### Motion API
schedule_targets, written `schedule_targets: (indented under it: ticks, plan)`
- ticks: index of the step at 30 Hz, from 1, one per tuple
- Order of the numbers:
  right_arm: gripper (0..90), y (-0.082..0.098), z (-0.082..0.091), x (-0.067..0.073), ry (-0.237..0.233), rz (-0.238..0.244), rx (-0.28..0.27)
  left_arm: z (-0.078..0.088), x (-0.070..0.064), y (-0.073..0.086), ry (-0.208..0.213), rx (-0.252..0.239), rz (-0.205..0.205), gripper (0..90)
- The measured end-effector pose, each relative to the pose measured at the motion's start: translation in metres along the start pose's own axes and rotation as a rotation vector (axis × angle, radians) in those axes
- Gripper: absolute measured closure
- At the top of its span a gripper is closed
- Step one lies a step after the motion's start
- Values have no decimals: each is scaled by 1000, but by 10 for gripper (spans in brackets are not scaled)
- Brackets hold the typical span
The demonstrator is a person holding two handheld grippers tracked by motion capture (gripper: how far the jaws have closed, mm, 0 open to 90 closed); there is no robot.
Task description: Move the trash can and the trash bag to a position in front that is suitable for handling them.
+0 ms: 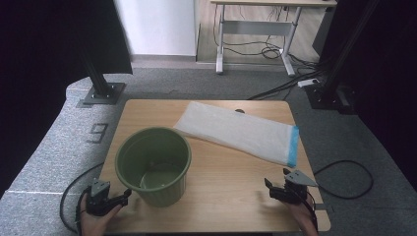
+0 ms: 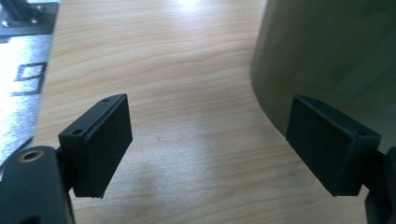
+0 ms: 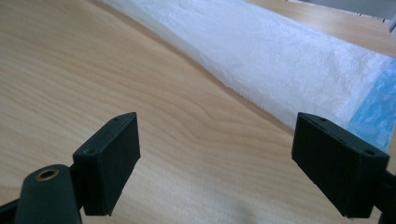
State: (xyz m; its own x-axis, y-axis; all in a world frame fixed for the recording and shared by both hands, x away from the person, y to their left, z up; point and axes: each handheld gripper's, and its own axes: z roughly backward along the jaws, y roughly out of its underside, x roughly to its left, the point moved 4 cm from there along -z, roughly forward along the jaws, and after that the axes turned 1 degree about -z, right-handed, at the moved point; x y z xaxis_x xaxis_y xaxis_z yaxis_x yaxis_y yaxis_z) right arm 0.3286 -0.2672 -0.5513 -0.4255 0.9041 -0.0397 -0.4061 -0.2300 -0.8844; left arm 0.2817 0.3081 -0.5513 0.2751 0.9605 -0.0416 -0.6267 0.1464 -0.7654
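Green bin (image 1: pixel 153 164); white bag (image 1: pixel 236 132), blue edge; pale wood-grain table (image 1: pixel 231 187).

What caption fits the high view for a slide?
Both open tools, left and right, rest near a green bin and a flat white bag.

On the table (image 1: pixel 221 196), the bucket (image 1: pixel 153 166) stands left of the flat bag (image 1: pixel 236 132).

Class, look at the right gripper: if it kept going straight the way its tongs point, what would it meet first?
Probably the white bag lying flat on the table; the open right gripper has bare wood ahead until then, though depth is uncertain.
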Motion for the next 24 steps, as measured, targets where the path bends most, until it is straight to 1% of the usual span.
schedule_targets:
  ticks: [2,3,5,7,10,11,13,15,16,17,18,19,20,21,22,23,24]
  plan:
    - [148,-2,-1,1,-8,-1,-11,1,-4,1,4,11,-23,141]
    - [148,-2,-2,2,-13,7,-5,2,-5,1,5,9,-30,141]
    - [148,0,-4,4,-19,29,8,3,-6,1,5,5,-36,139]
    - [142,2,-4,5,-16,35,14,3,-6,0,5,-1,-31,140]
    - [139,0,-2,5,-14,27,6,3,-7,0,11,-1,-35,139]
    - [137,-3,2,4,-7,14,-12,4,-9,-1,14,-7,-42,139]
    - [137,-4,4,2,-7,-2,-24,7,-10,-1,24,-17,-46,139]
    - [137,-5,4,0,-8,-11,-29,11,-11,0,39,-25,-54,139]
    - [137,-5,4,0,-8,-11,-29,11,-11,0,39,-25,-54,139]
    - [138,-4,3,-1,-8,-11,-22,15,-11,0,67,-42,-57,139]
    - [138,-4,2,-1,-9,-11,-21,17,-11,0,78,-50,-60,139]
    - [138,-5,1,-1,-10,-12,-21,17,-11,0,78,-50,-60,139]
    - [138,-5,0,-1,-12,-10,-20,23,-11,-1,107,-72,-66,139]
    - [138,-5,0,-1,-10,-10,-19,26,-12,-2,124,-86,-70,139]
    - [138,-5,0,-1,-10,-10,-19,26,-12,-2,124,-86,-70,139]
    - [138,-4,-1,0,-11,-8,-16,31,-15,-5,152,-107,-91,139]
    - [138,-5,-1,0,-11,-9,-16,33,-18,-6,167,-114,-106,139]
